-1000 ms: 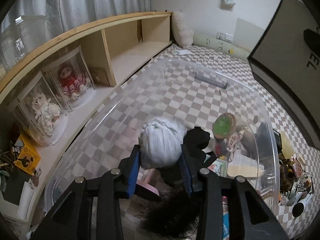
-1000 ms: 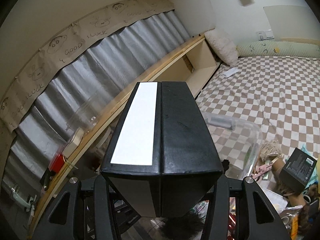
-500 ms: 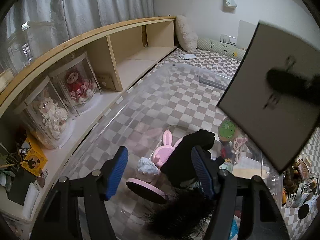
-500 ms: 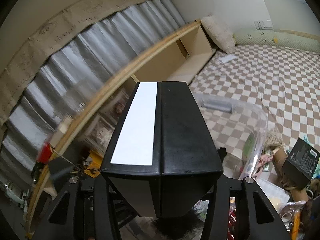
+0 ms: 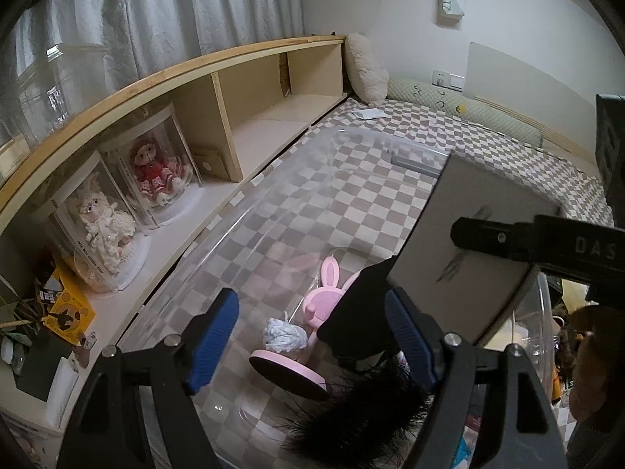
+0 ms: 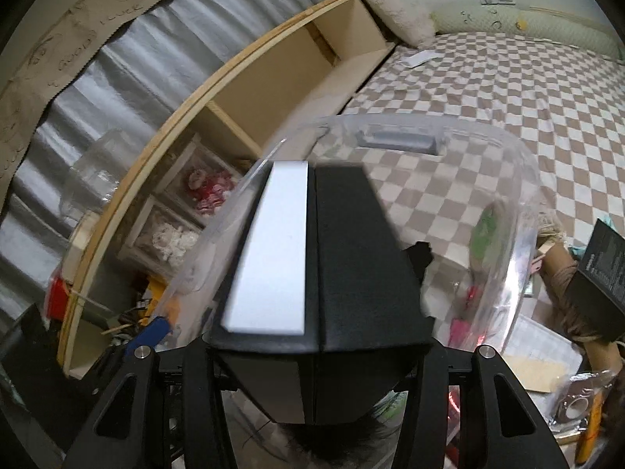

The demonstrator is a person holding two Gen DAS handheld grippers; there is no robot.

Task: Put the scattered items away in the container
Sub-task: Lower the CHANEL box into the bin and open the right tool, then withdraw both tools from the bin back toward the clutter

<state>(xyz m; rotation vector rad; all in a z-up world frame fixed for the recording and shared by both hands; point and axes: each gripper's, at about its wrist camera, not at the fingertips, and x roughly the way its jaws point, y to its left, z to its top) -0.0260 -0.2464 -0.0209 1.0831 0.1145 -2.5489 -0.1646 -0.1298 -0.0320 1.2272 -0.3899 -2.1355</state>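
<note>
Left wrist view shows our left tongs [image 5: 312, 336] standing apart and empty in the lower middle of the frame, above the clear plastic container [image 5: 250, 226], where a crumpled white wad [image 5: 284, 335], a pink bunny stand [image 5: 326, 301], a black cloth [image 5: 357, 312] and a black feathery tuft [image 5: 363, 418] already lie. At the right of that frame our right tongs [image 5: 492, 234] are clamped on a large black box [image 5: 472, 250], tilted over the container's right side. Right wrist view shows the same black box [image 6: 324, 273] filling the centre, held between the tongs' arms, with the container rim [image 6: 523, 203] curving behind it. We judge the chief risk to be the box striking the rim or wedging on it, since it looks wide against the opening and comes in at an angle; that could tip or shove the container across the checkered bed [image 5: 488, 144]. It could also land on the bunny stand and sit proud, or crush the lighter things beneath. The box hides our right view downward, so we cannot tell how much room lies under it. Our open left tongs are near its path and could be knocked.
</note>
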